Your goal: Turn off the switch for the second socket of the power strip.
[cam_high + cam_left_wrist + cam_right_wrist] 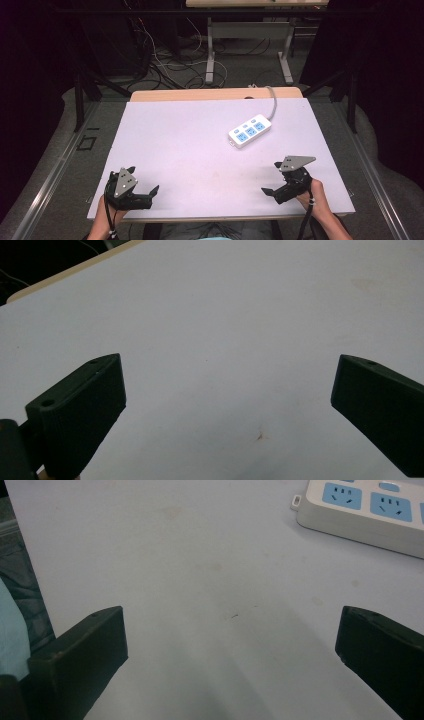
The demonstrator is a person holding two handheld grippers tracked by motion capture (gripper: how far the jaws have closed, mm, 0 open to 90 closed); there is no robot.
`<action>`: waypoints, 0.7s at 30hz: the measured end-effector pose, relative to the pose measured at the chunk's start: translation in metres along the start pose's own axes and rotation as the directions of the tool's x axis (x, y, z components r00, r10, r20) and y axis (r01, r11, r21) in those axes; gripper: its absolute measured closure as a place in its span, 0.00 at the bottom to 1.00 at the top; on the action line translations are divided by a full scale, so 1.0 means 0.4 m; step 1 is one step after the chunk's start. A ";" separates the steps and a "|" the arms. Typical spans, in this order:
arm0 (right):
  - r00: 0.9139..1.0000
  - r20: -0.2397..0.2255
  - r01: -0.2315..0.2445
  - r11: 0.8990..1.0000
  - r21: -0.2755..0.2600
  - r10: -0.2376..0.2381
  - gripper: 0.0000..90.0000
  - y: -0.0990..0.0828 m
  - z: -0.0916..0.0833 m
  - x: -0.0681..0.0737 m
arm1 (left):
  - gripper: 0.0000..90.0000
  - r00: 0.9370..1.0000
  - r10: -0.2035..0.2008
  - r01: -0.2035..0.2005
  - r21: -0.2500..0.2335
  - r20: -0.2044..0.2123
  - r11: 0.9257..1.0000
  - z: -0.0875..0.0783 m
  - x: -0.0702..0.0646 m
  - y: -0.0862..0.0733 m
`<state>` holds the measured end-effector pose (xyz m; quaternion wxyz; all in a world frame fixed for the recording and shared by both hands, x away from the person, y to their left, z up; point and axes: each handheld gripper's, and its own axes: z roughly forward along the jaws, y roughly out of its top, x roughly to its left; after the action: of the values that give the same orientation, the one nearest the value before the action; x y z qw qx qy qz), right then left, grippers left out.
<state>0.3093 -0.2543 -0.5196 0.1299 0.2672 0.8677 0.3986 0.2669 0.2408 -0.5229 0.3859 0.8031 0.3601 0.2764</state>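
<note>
The white power strip (pixel 250 131) with blue sockets lies flat toward the far right part of the table (pixel 190 150), its grey cord running off over the far edge. My right claw (pixel 270 179) waits near the front right corner, jaws spread wide, gripping nothing (the strip's end sits ahead in its own view). My left claw (pixel 144 187) hovers at the front left corner, equally wide and empty.

A white power strip on a pale desk, with a cluttered floor behind.

The power strip (pixel 250 131), with blue sockets, lies angled right of centre on the desk (pixel 175 145); its grey cord (pixel 273 100) runs to the far edge. At the top of the frame, tangled cables (pixel 170 65) lie on the floor beside a second desk's grey legs (pixel 210 55).
</note>
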 end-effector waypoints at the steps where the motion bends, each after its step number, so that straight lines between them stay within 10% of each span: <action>1: 1.000 0.004 0.000 1.000 -0.005 0.000 0.00 0.000 0.001 0.000 | 0.01 1.000 0.003 -0.003 -0.008 -0.008 1.000 0.000 -0.001 0.000; 21: 0.999 0.036 0.004 1.000 -0.009 -0.004 0.00 0.033 0.014 -0.022 | 0.01 1.000 0.009 -0.009 -0.008 -0.008 1.000 0.005 0.001 0.001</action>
<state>0.3236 -0.2488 -0.5132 0.1476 0.2722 0.8639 0.3972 0.2686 0.2400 -0.5236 0.3865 0.8020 0.3569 0.2829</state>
